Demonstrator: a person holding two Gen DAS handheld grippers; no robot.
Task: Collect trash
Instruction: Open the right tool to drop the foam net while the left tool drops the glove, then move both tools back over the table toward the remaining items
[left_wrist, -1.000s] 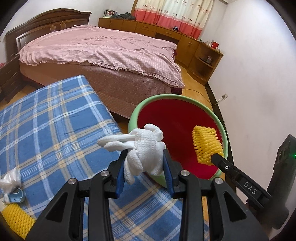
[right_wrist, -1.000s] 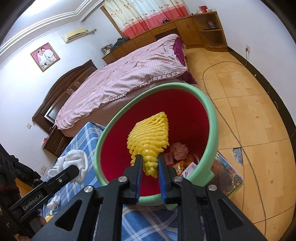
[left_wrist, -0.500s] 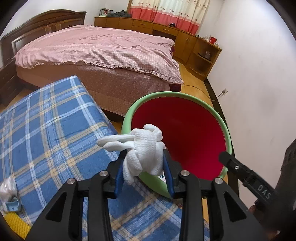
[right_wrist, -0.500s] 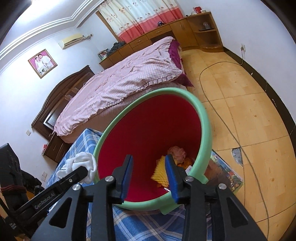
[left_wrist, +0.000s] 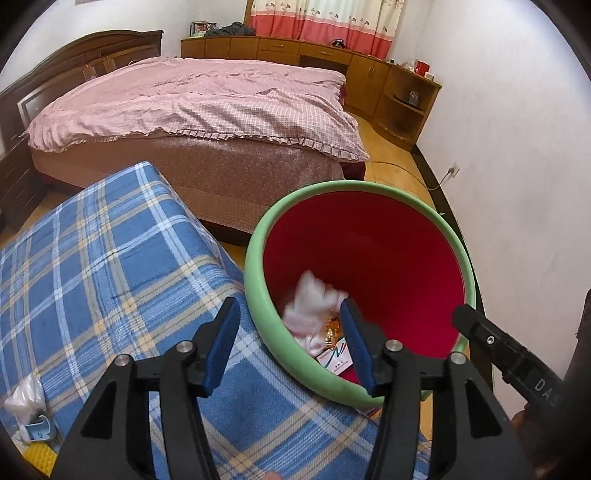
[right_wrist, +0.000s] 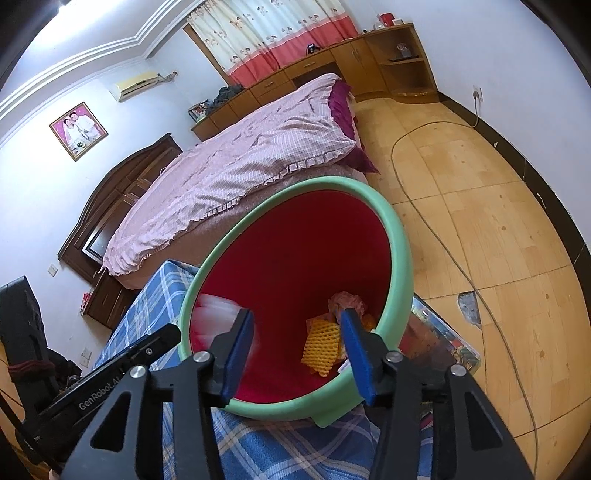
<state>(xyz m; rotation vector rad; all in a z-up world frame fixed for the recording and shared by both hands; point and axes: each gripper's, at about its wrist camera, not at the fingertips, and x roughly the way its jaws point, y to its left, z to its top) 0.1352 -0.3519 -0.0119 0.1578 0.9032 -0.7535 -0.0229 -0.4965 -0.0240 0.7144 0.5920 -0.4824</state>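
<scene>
While the glove (left_wrist: 314, 317) drops blurred into the bin (left_wrist: 258, 258) | left gripper (left_wrist: 290, 347) wide, empty – right gripper (right_wrist: 297, 347) wide, empty | next: you fetch table (left_wrist: 110, 258) trash – tissue (left_wrist: 26, 406).

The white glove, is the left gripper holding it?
No, the left gripper is open and the white glove is blurred inside the bin.

The bin (left_wrist: 255, 266) looks like smooth plastic, its green rim matt and its red inside slightly glossy. A woven checked cloth (left_wrist: 92, 258) covers the table, and yellow foam netting (right_wrist: 320, 347) lies in the bin. The floor (right_wrist: 480, 221) is glossy wood.
</scene>
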